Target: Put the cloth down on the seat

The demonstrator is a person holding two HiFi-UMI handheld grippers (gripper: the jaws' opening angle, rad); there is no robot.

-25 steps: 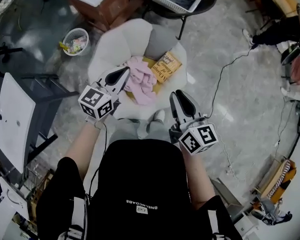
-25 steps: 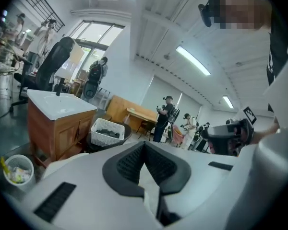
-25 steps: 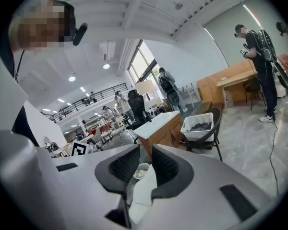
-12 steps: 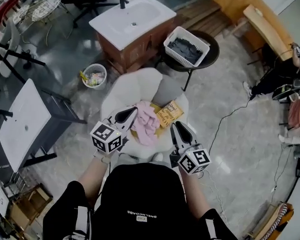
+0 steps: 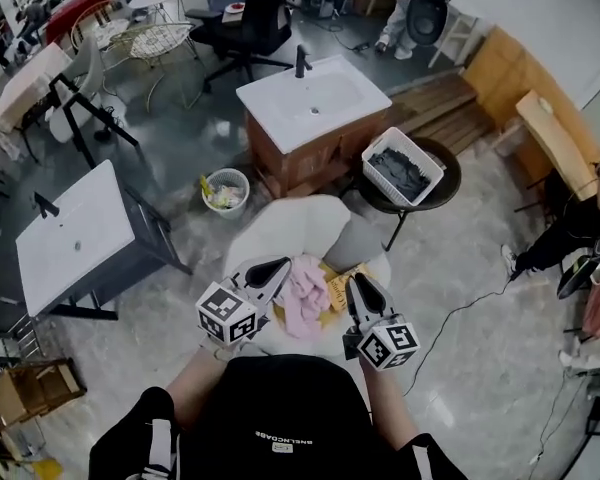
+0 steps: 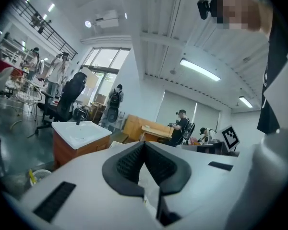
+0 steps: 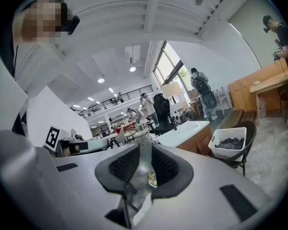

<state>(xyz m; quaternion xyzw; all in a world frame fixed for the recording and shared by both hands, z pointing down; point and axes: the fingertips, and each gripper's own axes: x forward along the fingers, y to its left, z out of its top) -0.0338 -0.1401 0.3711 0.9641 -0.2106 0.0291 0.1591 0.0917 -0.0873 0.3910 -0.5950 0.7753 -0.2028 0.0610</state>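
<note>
The pink cloth (image 5: 305, 298) lies crumpled on the seat of a white armchair (image 5: 280, 230), partly over a yellow book (image 5: 342, 290). In the head view my left gripper (image 5: 280, 266) is at the cloth's left edge, shut and empty. My right gripper (image 5: 357, 284) is just right of the cloth, above the book. The left gripper view shows the left gripper (image 6: 144, 145) with its pads meeting at the tip and nothing held. In the right gripper view the right gripper (image 7: 145, 152) has a narrow gap between its pads, with only floor seen through it.
A grey cushion (image 5: 352, 243) leans in the armchair. Behind it stand a white sink on a brown cabinet (image 5: 313, 103), a white basket of dark clothes (image 5: 402, 166) on a round stool, and a small waste bin (image 5: 225, 190). Another sink unit (image 5: 75, 233) is at the left.
The head view has swung upward, so more of the room behind the chair shows. Both grippers stay beside the cloth, which lies unmoved on the seat.
</note>
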